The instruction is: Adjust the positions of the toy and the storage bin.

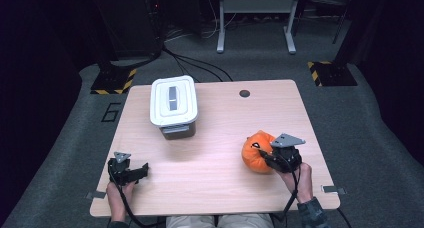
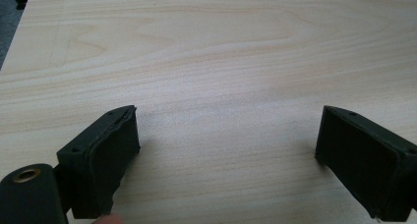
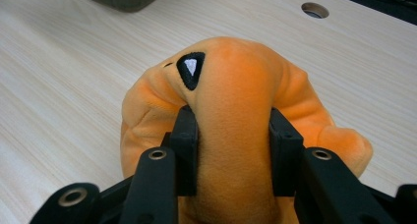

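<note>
Surface: light wood-grain rectangular surface (image 1: pixel 210 158), with a round cable hole (image 1: pixel 244 93) near its far edge.
Held item: soft orange plush toy with a black-and-white triangular eye patch (image 3: pixel 231 101); it sits on the surface at the near right, well apart from the container.
Right claw (image 3: pixel 232 140): closed on a fold of the orange plush toy (image 1: pixel 256 150); both pads press into the fabric, which bulges up between and above them.
Right hand (image 1: pixel 299 180): grips the claw body from the near edge of the surface.
Left claw (image 2: pixel 226 150): jaws stand wide apart, nothing between them; bare wood shows in the gap.
Left claw position: near left of the surface (image 1: pixel 131 172), held low over it, well apart from the toy.
Container: white rectangular plastic lidded box on a grey base (image 1: pixel 173 107), far left of centre, lid on, touched by neither claw.
</note>
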A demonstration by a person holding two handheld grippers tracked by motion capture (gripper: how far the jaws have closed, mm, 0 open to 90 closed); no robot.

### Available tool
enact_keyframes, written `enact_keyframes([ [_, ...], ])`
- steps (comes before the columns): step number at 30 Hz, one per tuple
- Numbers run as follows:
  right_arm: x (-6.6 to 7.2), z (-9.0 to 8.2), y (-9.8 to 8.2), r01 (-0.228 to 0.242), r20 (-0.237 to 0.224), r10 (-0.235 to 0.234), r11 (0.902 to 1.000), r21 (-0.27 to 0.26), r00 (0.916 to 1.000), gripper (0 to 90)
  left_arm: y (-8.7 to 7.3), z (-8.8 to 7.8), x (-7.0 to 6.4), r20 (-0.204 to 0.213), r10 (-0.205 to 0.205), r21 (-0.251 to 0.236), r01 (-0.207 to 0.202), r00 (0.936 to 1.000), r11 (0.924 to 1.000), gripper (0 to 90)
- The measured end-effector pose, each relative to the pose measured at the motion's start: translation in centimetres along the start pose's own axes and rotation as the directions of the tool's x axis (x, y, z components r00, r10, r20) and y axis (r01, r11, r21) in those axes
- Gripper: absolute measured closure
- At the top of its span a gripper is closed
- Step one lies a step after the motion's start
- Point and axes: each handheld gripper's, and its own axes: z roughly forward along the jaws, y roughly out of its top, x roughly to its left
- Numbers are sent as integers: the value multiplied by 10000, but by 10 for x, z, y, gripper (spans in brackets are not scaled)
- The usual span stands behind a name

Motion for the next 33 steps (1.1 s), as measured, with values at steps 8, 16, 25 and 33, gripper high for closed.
enact_keyframes([
  [8, -6, -3, 2, -70, 122, 71, 10000, -39, 9999, 636, 0, 0, 0, -2, -1, 1, 1, 10000, 10000, 87],
  [16, -14, -6, 5, -235, 390, 240, 9996, -140, 9990, 634, 0, 0, 0, 5, 9, 0, -9, 10000, 10000, 88],
  [25, -28, -8, 6, -385, 984, 408, 9989, -255, 9943, 634, 0, 0, 0, -2, 43, -17, -43, 10000, 10000, 89],
  [33, -40, -6, 5, -605, 1325, 627, 9979, -212, 9892, 633, 0, 0, 0, 9, 39, -15, -39, 10000, 10000, 90],
])
